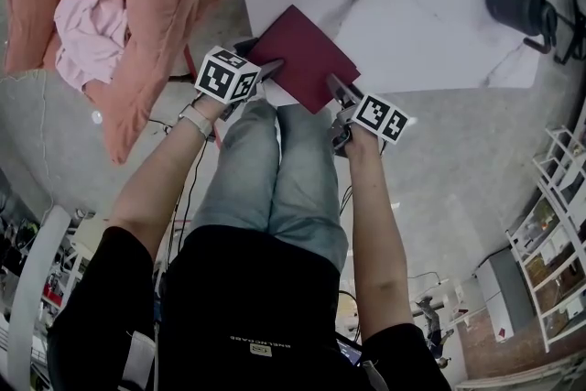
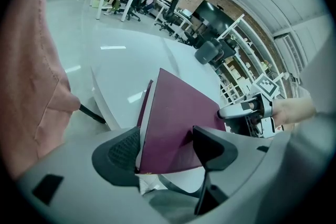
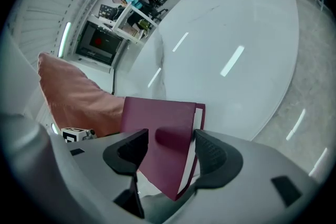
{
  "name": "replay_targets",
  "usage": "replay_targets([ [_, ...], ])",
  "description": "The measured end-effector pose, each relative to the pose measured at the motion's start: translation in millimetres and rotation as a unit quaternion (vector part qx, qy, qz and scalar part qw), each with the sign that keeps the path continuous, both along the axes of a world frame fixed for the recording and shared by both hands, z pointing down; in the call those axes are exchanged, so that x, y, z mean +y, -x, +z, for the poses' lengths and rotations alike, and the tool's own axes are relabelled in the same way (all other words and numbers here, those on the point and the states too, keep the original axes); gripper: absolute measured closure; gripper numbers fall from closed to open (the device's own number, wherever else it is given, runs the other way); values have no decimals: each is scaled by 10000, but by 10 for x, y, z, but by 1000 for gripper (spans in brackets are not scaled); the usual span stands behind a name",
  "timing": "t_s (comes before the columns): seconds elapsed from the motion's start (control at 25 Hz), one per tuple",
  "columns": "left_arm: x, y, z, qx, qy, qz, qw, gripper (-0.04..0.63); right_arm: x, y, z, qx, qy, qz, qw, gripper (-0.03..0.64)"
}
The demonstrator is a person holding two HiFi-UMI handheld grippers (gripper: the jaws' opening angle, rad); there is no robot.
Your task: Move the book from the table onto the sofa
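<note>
1. Grip first: the thin maroon hardcover book [image 1: 302, 58] is held by its near end only. The left gripper's [image 2: 165, 147] jaws pinch one corner across cover and pages, and the right gripper's [image 3: 170, 145] jaws pinch the opposite side. The cover looks smooth, so a shallow bite could slide off.
2. The book sits at the near edge of the white marble-patterned tabletop [image 1: 439, 23], tilted, with its near end out past the edge above the person's knees. If either pair of jaws slipped there, it would likely drop to the floor rather than back onto the tabletop.
3. Two grippers share one stiff thing. If the hands travel at different speeds or turn differently, the book could twist and be pulled out of one pair of jaws.
4. White page edges show beside the right gripper's jaws. A hold that misses the back cover could let the book fan open.
5. The salmon-coloured cushioned sofa [image 1: 156, 5] lies to the left, with a crumpled pink cloth [image 1: 87, 27] on it. A book released on a sloping cushion or on that cloth may slide off.
</note>
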State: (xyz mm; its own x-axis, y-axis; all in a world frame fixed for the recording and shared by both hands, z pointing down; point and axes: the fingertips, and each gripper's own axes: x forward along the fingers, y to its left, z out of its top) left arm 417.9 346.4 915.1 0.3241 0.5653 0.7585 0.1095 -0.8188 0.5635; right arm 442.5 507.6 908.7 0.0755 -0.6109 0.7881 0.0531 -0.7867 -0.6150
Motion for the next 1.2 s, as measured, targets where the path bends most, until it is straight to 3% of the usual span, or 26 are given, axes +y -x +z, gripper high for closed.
replay_targets([
  [0.16,24,64,-53,-54,47,35,10000,285,36,-35,-50,116,144,-73,9998,342],
  [0.4,107,129,-370,153,88,110,9998,285,73,-183,-296,462,420,-42,9980,342],
  [1.2,-109,308,-1685,815,214,-94,9964,285,-194,-158,-1709,1317,428,-433,9894,342],
])
